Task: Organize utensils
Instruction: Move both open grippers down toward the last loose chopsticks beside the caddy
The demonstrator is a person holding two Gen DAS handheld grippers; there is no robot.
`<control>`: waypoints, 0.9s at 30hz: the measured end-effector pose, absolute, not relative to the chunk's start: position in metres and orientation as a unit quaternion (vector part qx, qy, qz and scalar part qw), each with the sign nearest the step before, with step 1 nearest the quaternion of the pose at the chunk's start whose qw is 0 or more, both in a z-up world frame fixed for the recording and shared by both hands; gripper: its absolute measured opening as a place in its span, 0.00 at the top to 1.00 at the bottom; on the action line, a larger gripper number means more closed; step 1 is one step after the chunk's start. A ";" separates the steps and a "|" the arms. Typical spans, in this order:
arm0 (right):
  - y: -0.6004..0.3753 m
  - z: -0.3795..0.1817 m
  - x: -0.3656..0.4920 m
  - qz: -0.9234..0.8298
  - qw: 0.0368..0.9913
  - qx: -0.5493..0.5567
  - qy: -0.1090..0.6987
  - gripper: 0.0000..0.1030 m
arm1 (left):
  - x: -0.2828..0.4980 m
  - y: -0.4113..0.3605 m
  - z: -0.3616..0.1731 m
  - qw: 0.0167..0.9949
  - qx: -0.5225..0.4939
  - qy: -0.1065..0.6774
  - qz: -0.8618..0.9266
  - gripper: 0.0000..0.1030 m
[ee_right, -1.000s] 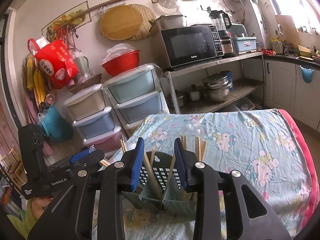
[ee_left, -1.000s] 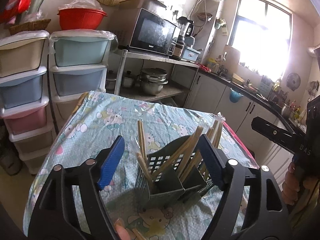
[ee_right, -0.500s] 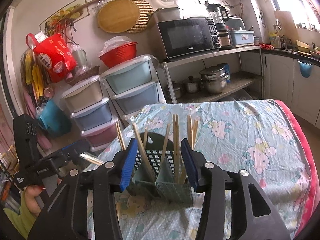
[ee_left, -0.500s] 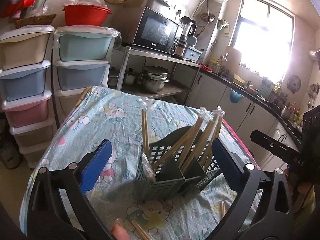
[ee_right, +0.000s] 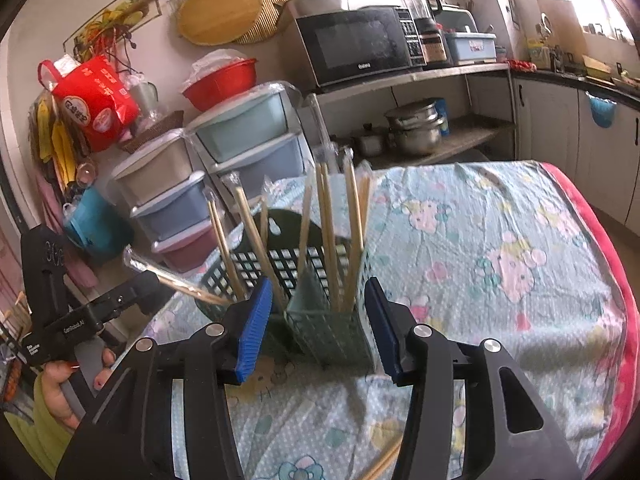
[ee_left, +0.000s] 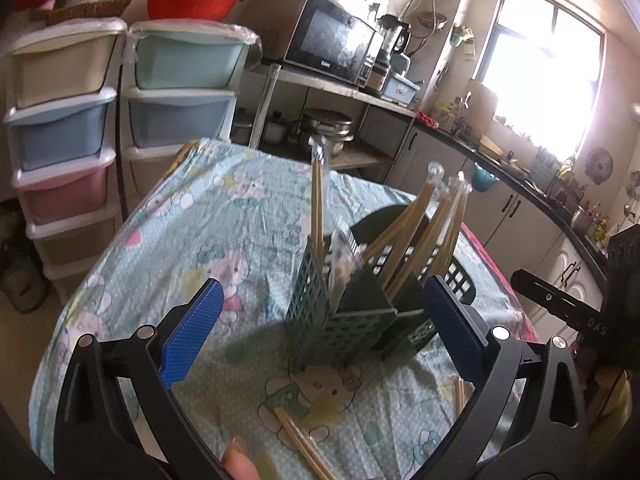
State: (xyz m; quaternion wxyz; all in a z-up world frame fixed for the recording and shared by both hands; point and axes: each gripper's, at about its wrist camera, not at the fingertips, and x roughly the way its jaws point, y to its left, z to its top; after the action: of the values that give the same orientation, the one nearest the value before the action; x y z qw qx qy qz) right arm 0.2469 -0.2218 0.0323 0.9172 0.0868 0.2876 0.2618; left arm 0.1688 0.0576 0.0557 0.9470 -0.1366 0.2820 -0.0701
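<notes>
A green slotted utensil caddy (ee_left: 340, 320) stands on the cartoon-print tablecloth (ee_left: 200, 220), with several plastic-wrapped wooden chopsticks (ee_left: 416, 228) upright or leaning in it. My left gripper (ee_left: 322, 284) is wide open, and the caddy stands just beyond its blue pads. My right gripper (ee_right: 318, 284) frames the caddy's light front compartment (ee_right: 332, 332); its jaws are opening and the pads show no press on it. One wrapped chopstick (ee_right: 172, 278) leans out low to the left, over the left tool's black finger (ee_right: 132, 292). Loose chopsticks (ee_left: 300, 440) lie on the cloth in front.
Stacked pastel drawers (ee_left: 64, 128) stand left of the table. A shelf with a microwave (ee_left: 332, 48) and pots (ee_right: 416, 128) is behind it. Cabinets and a counter (ee_left: 520, 200) run along the right. The cloth's red edge (ee_right: 592, 240) marks the table's right side. A hand (ee_right: 60, 392) holds the left tool.
Both grippers have sunk toward the table and spread their jaws wider. In the left wrist view the caddy, once between the pads, now stands just ahead of them.
</notes>
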 end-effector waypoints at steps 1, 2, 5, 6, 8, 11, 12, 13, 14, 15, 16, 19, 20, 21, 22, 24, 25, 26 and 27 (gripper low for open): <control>-0.222 0.031 0.246 0.261 0.917 0.086 0.290 0.55 | 0.169 0.058 0.053 0.946 -0.138 0.286 -0.069 0.10; -0.223 0.027 0.245 0.260 0.916 0.087 0.293 0.55 | 0.168 0.058 0.049 0.944 -0.141 0.291 -0.069 0.10; -0.226 0.020 0.243 0.256 0.914 0.087 0.301 0.55 | 0.167 0.059 0.041 0.940 -0.145 0.301 -0.069 0.10; -0.227 0.018 0.242 0.254 0.914 0.085 0.303 0.55 | 0.167 0.058 0.040 0.939 -0.146 0.304 -0.068 0.10; -0.229 0.013 0.240 0.249 0.915 0.080 0.307 0.54 | 0.167 0.058 0.034 0.936 -0.149 0.312 -0.071 0.10; -0.232 0.006 0.238 0.243 0.914 0.080 0.315 0.53 | 0.165 0.054 0.027 0.933 -0.147 0.322 -0.073 0.10; -0.233 0.003 0.238 0.242 0.913 0.081 0.318 0.53 | 0.166 0.053 0.026 0.932 -0.146 0.324 -0.074 0.10; -0.235 0.001 0.237 0.240 0.913 0.081 0.320 0.53 | 0.165 0.051 0.024 0.931 -0.145 0.326 -0.074 0.10; -0.236 -0.002 0.236 0.239 0.912 0.079 0.322 0.52 | 0.164 0.050 0.022 0.930 -0.144 0.329 -0.075 0.10; -0.236 -0.004 0.236 0.237 0.913 0.077 0.324 0.51 | 0.164 0.049 0.020 0.930 -0.142 0.331 -0.076 0.10; -0.237 -0.006 0.235 0.234 0.913 0.074 0.326 0.51 | 0.163 0.048 0.019 0.929 -0.142 0.334 -0.076 0.10; -0.238 -0.011 0.232 0.230 0.913 0.068 0.330 0.47 | 0.162 0.044 0.013 0.926 -0.139 0.343 -0.078 0.10; -0.239 -0.013 0.231 0.229 0.912 0.068 0.332 0.47 | 0.162 0.043 0.012 0.925 -0.137 0.345 -0.078 0.10; -0.240 -0.015 0.230 0.229 0.912 0.068 0.334 0.46 | 0.161 0.042 0.010 0.924 -0.136 0.348 -0.078 0.10; -0.240 -0.017 0.229 0.228 0.911 0.068 0.336 0.46 | 0.160 0.042 0.008 0.923 -0.136 0.351 -0.079 0.10; -0.241 -0.020 0.229 0.228 0.910 0.069 0.340 0.46 | 0.159 0.040 0.006 0.922 -0.136 0.354 -0.081 0.10; -0.241 -0.021 0.229 0.228 0.909 0.069 0.342 0.45 | 0.158 0.039 0.005 0.922 -0.134 0.355 -0.082 0.10; -0.241 -0.023 0.229 0.228 0.908 0.068 0.345 0.45 | 0.158 0.038 0.003 0.921 -0.131 0.357 -0.082 0.10; -0.241 -0.024 0.229 0.228 0.907 0.067 0.347 0.45 | 0.158 0.037 0.003 0.921 -0.129 0.359 -0.082 0.10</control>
State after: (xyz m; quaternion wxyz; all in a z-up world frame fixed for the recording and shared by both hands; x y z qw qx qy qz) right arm 0.2288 -0.2413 -0.0241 0.9073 0.0670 0.3468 0.2283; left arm 0.1579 0.0372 0.0029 0.9208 -0.1288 0.3587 -0.0824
